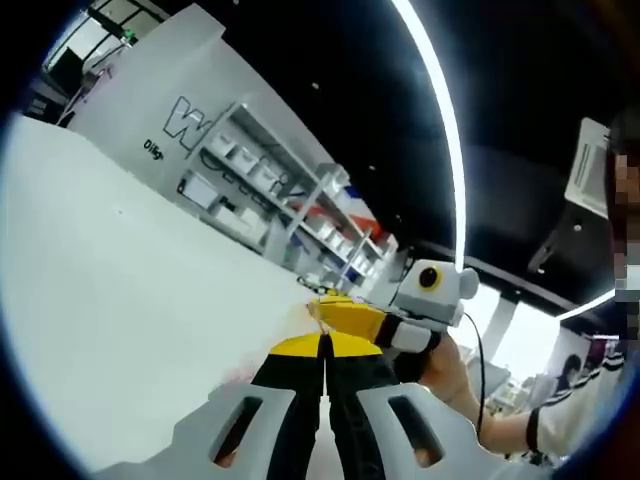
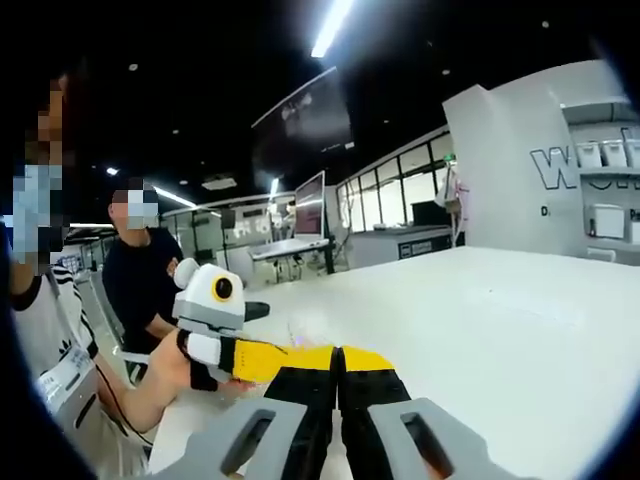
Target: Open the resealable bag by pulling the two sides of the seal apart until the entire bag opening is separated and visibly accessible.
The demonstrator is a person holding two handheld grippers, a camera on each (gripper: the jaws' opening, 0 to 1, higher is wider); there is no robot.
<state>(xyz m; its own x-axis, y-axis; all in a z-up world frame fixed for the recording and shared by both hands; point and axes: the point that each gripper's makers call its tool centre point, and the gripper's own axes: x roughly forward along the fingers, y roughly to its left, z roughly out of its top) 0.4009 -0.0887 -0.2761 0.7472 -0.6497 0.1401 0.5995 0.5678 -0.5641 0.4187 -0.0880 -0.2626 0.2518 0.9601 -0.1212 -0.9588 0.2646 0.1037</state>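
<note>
Resealable bag [image 2: 300,332], clear, contents indiscernible, sits pinched between closed left tongs [image 1: 325,345] and right tongs [image 2: 338,352].

Your bag [image 1: 303,308] is clear plastic and really hard to spot, just a faint glossy shimmer with a slight pinkish tint. It's up off the white table, caught where your left gripper [image 1: 325,345] and right gripper [image 1: 352,318] meet tip to tip. In the right gripper view it's the same faint sheen [image 2: 300,328] - can't tell if the seal's apart or closed.
</note>
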